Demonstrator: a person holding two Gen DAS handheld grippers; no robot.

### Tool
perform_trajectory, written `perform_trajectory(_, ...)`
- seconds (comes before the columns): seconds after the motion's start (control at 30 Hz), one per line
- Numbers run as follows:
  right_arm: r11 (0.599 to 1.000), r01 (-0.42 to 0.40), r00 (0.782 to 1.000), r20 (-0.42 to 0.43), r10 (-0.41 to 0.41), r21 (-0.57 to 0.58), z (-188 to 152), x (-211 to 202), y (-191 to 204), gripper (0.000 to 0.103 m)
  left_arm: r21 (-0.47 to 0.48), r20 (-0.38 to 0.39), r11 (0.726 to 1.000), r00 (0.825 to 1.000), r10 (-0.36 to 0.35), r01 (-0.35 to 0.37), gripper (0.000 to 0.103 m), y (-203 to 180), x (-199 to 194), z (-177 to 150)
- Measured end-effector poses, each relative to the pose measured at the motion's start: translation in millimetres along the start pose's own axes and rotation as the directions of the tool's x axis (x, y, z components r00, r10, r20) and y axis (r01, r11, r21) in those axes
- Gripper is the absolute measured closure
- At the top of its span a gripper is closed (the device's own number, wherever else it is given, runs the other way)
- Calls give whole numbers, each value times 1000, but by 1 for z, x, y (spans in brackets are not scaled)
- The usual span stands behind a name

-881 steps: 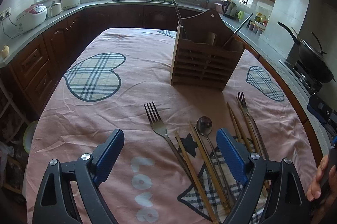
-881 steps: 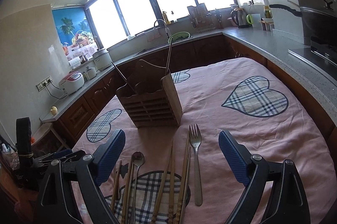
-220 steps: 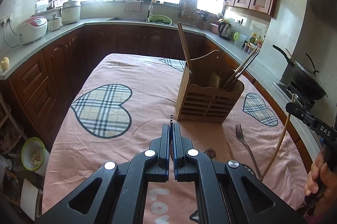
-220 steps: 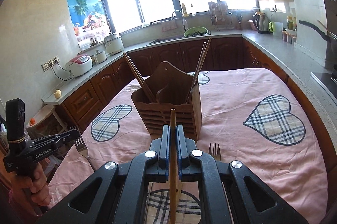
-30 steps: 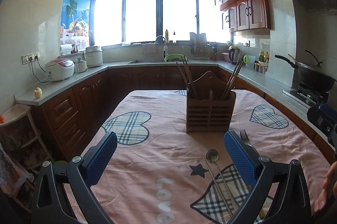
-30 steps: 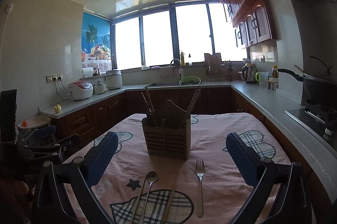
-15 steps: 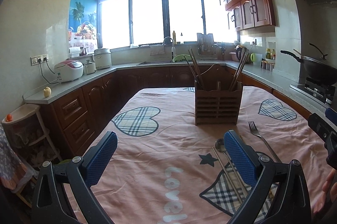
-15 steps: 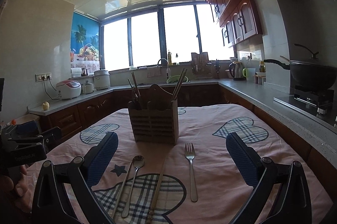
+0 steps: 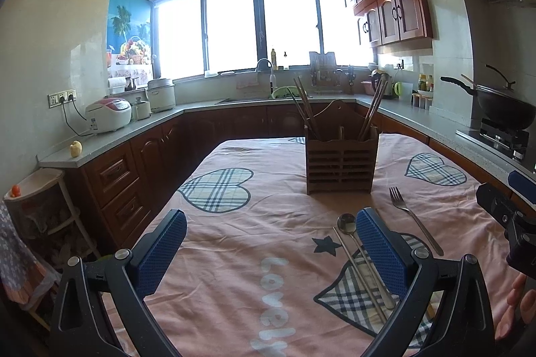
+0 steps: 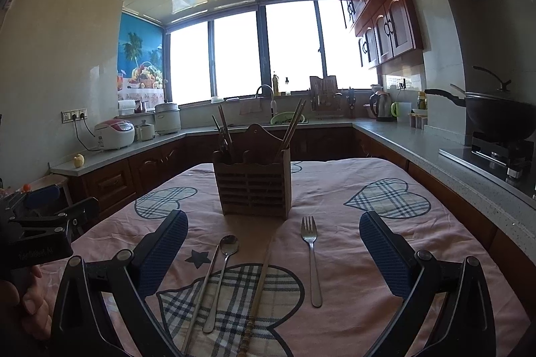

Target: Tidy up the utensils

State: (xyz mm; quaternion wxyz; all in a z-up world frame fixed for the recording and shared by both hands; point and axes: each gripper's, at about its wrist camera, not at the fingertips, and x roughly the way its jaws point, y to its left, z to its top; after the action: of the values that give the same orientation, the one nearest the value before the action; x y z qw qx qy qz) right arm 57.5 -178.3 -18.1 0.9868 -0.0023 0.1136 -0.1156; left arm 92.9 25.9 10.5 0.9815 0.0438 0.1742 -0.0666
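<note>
- Two grippers are held low over the near edge of a table covered by a pink tablecloth (image 10: 335, 189) printed with plaid hearts.
- The left gripper (image 9: 271, 251) is seen with its blue-padded fingers (image 9: 160, 251) spread wide apart, nothing between them.
- The right gripper (image 10: 273, 251) is likewise spread wide, its pads (image 10: 385, 256) clear of every utensil.
- A slatted wooden utensil holder (image 10: 253, 186) stands upright near the middle of the table; chopsticks (image 10: 294, 122) are leaned in its right compartment, and more chopsticks with what looks like a fork are held in its left one.
- A fork (image 10: 311, 256) is laid flat on the cloth toward the near edge, tines pointed at the holder.
- A spoon (image 10: 219, 276) is laid to the left of the fork, bowl toward the holder, with a metal chopstick (image 10: 201, 293) just beside it on its left.
- A wooden chopstick (image 10: 259, 286) is laid between the spoon and the fork, across a plaid heart.
- A wok (image 10: 495, 115) is set on the stove by the right-hand counter.
</note>
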Motion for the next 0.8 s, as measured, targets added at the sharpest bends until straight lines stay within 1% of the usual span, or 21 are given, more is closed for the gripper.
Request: perform_trajectory(0.8, 1000, -16, 1000, -1, 16, -18, 5, -2, 5, 0, -18, -10, 1000, 1000, 15, -15, 1, 3, 1, 0)
